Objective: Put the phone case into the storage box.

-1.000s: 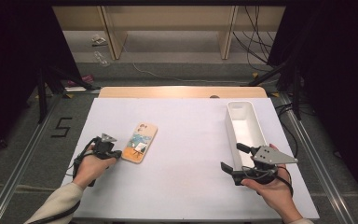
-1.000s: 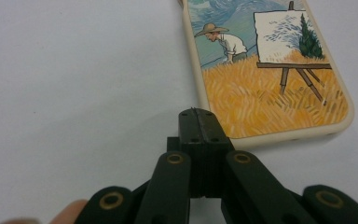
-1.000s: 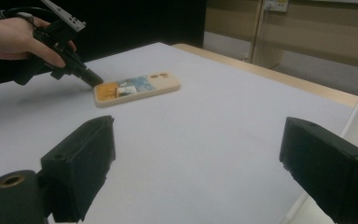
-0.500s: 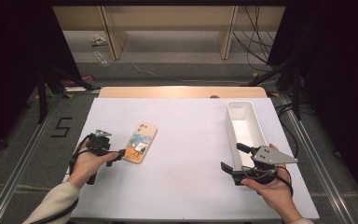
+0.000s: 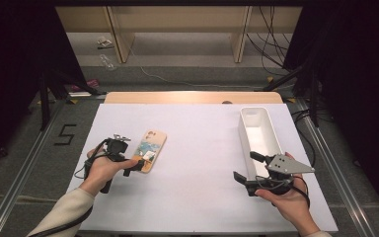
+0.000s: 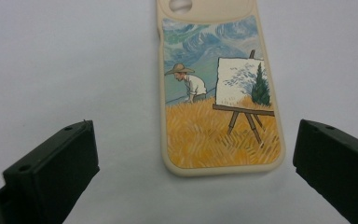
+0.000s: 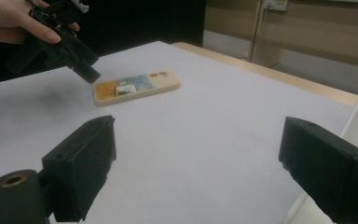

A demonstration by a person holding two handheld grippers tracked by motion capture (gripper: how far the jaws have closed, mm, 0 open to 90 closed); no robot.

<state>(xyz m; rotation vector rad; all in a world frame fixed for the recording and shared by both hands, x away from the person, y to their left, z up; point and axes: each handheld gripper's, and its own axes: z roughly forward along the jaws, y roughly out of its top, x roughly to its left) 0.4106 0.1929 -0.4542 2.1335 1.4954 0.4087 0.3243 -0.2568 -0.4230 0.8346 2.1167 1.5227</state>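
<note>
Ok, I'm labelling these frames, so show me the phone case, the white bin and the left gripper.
phone case (image 6: 220, 100), left gripper view, on the painted back.
white bin (image 5: 246, 132), high view, on its left wall.
left gripper (image 5: 140, 165), high view, between its fingertips, beside the case's near end.

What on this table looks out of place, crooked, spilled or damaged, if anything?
Nothing stands out. The phone case lies flat and whole on the white table, picture side up, slightly angled. The white bin stands upright, nothing spilled. The left gripper is open near the case; the right gripper is open too.
</note>
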